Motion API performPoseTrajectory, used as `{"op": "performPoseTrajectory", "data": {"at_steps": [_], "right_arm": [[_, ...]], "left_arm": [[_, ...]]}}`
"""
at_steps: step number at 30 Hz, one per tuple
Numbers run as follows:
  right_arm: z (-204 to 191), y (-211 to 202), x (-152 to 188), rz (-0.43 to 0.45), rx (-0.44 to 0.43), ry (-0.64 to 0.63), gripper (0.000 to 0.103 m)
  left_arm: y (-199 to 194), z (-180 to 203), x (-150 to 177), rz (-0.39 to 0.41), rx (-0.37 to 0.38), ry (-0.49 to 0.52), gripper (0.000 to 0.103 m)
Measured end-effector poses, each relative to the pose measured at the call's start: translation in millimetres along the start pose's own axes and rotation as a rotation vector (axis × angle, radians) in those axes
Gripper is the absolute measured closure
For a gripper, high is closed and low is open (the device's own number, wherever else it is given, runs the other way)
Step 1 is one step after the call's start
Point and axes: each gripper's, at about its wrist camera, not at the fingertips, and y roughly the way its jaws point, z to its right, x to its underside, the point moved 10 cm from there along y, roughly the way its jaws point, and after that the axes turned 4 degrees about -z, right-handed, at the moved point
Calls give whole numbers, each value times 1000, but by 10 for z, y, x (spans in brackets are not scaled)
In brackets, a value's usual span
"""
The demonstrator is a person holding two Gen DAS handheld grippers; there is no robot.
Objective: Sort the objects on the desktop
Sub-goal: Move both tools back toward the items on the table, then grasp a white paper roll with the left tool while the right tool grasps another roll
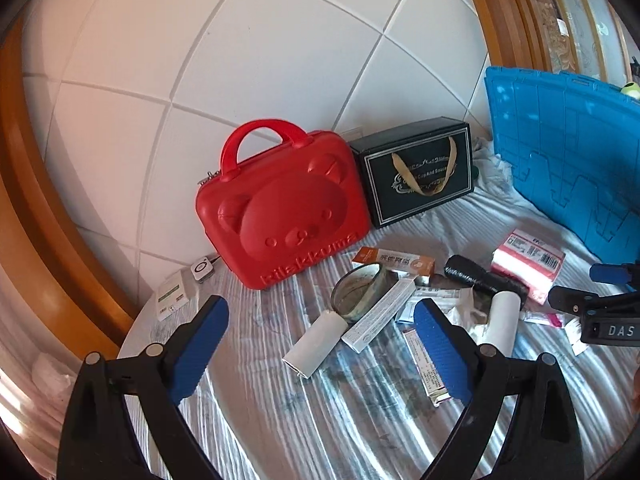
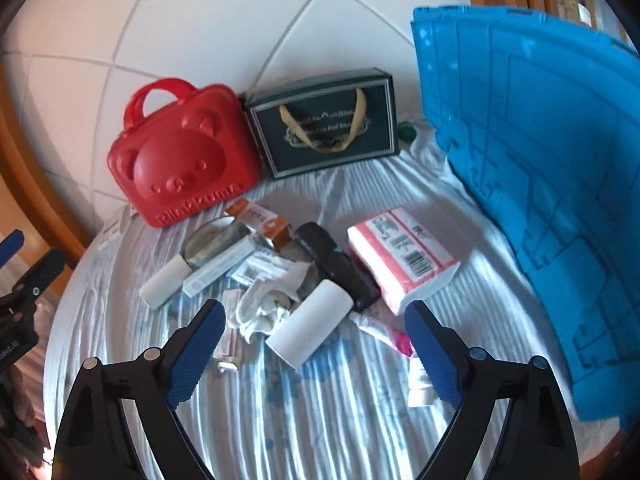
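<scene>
**Both claws poised over the clutter, nothing picked yet**

Nearest the right wrist camera, the right gripper (image 2: 314,348) stands with its blue-padded jaws wide apart and nothing between the pads. Just ahead of it on the striped blue-and-white cloth (image 2: 320,420) lies a white cylindrical roll (image 2: 310,326), tilted. Beside that roll sit a crumpled white sock (image 2: 266,306), a black oblong case (image 2: 336,266) and a pink-and-white wrapped packet with a barcode label (image 2: 404,260).

In the left wrist view the left gripper (image 1: 322,346) is likewise spread open and empty, hovering above a second white roll (image 1: 316,346), a long white carton (image 1: 378,316) and a ring of patterned tape (image 1: 360,290).

Further back, against the white tiled wall (image 1: 200,60), stand a red hard-shell bear-face case with a handle (image 1: 280,208) and a dark box with a gold ribbon handle (image 1: 416,172). A blue plastic crate wall (image 2: 540,160) rises at the right.

The sorting looks to be at its first approach: everything is in one loose pile. The next move likely calls for the right claw to drop over the near roll and close across its width without dragging the sock along. Where it belongs, the crate or a case, cannot be told.
</scene>
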Motion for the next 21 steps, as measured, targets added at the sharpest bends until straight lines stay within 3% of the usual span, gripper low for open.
{"op": "performPoseTrajectory", "data": {"at_steps": [5,9,15,21], "right_arm": [[112,645,221,-146,26,72,29],[150,993,365,-223,25,138,29],[162,1269,412,-274,30,202,29],[68,1430,380,-299,79,139,30]], "left_arm": [[416,-174,238,-83,-4,22,8],[757,-278,418,-129,23,37,8],[1378,-331,693,-217,80,87,8],[1993,-296,804,-285,171,144,8]]}}
